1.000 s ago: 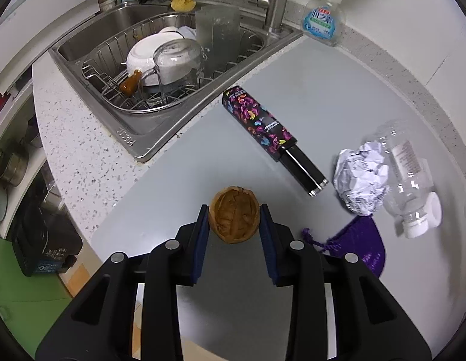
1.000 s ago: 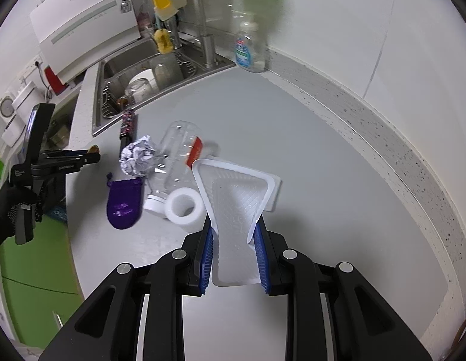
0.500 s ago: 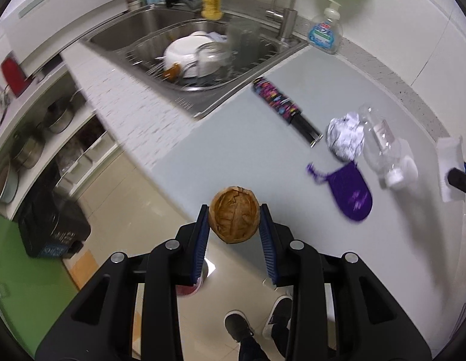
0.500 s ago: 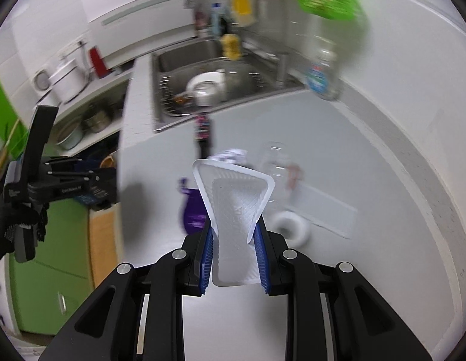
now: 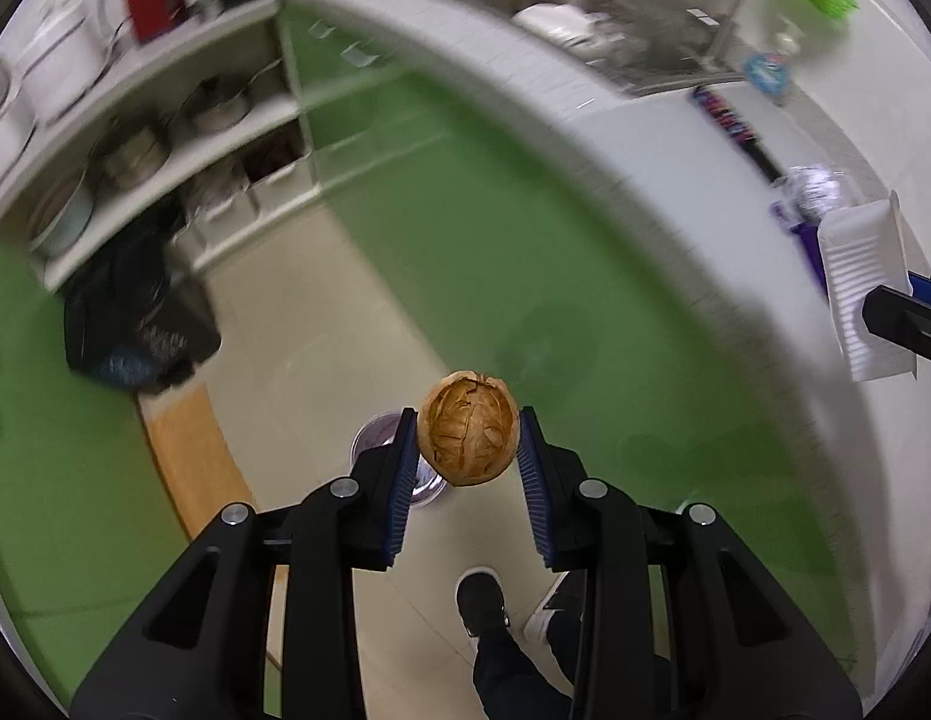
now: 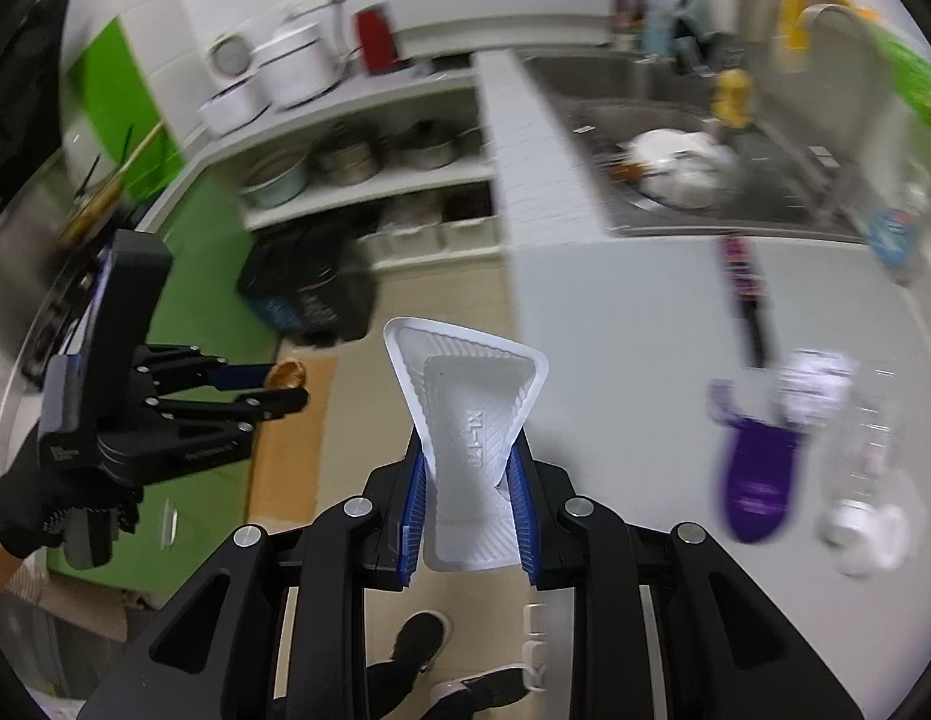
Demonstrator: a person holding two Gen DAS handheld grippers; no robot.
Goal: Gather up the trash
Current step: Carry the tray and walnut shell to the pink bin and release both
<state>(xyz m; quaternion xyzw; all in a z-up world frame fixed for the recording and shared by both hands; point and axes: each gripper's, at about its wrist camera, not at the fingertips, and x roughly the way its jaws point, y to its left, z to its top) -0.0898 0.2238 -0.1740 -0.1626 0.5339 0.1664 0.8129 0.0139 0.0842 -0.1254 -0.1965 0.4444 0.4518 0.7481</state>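
My left gripper [image 5: 469, 450] is shut on a brown walnut shell [image 5: 468, 443] and holds it out over the floor, above a small round bin [image 5: 378, 450]. It also shows in the right wrist view [image 6: 282, 384] at the left. My right gripper [image 6: 468, 492] is shut on a white foam tray [image 6: 468, 420], squeezed into a fold, off the counter's edge. The tray also shows in the left wrist view [image 5: 864, 288]. On the counter [image 6: 615, 312] lie a crumpled paper ball [image 6: 816, 387], a purple pouch [image 6: 759, 480] and a clear plastic bottle [image 6: 867, 456].
A patterned black tube [image 6: 744, 294] lies on the counter near the sink [image 6: 675, 150] with dishes. A black bag [image 5: 138, 312] sits on the floor by shelves with pots [image 5: 135, 144]. Green cabinet fronts [image 5: 465, 210] run below the counter. The person's shoes [image 5: 480, 600] are under me.
Both grippers have swung left off the counter and out over the floor, each still holding its item. The views are blurred by the motion.
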